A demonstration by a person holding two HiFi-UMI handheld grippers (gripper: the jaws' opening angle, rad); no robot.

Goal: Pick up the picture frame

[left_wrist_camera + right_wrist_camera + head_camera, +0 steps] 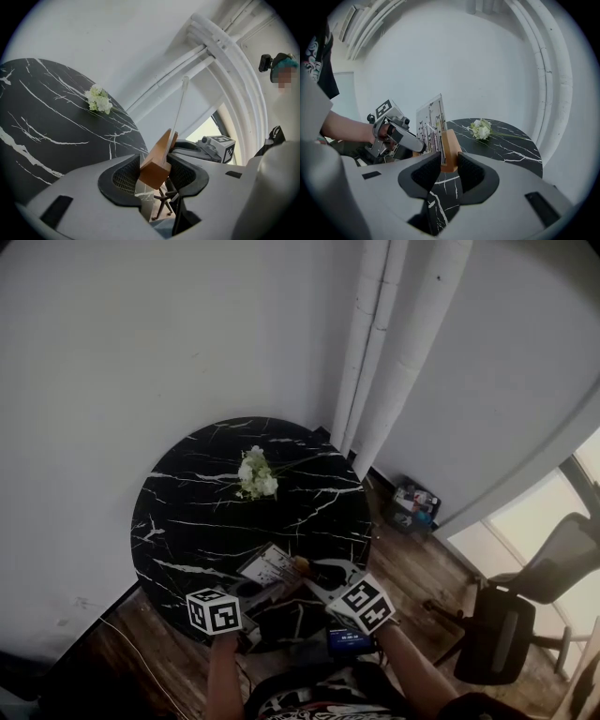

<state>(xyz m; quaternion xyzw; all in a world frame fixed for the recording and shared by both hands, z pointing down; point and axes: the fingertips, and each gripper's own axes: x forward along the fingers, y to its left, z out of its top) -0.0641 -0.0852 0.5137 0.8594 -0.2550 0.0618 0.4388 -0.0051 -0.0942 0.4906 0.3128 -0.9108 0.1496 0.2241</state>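
The picture frame [270, 566] is a thin printed panel standing in a wooden base block [154, 165]. It hangs tilted over the near edge of the round black marble table [187, 512]. My left gripper [255, 592] is shut on one end of the wooden base, seen up close in the left gripper view [154, 164]. At the other end, my right gripper [315, 579] has its pads closed on the base [449, 151], with the panel [432, 123] rising above the jaws. Each gripper shows in the other's view: the right gripper [218, 146] and the left gripper [396, 135].
A small bunch of white flowers [256, 474] lies near the middle of the table. White pipes [394, 352] run up the wall behind. A small box of items [415, 502] sits on the wooden floor, and an office chair [525, 606] stands at the right.
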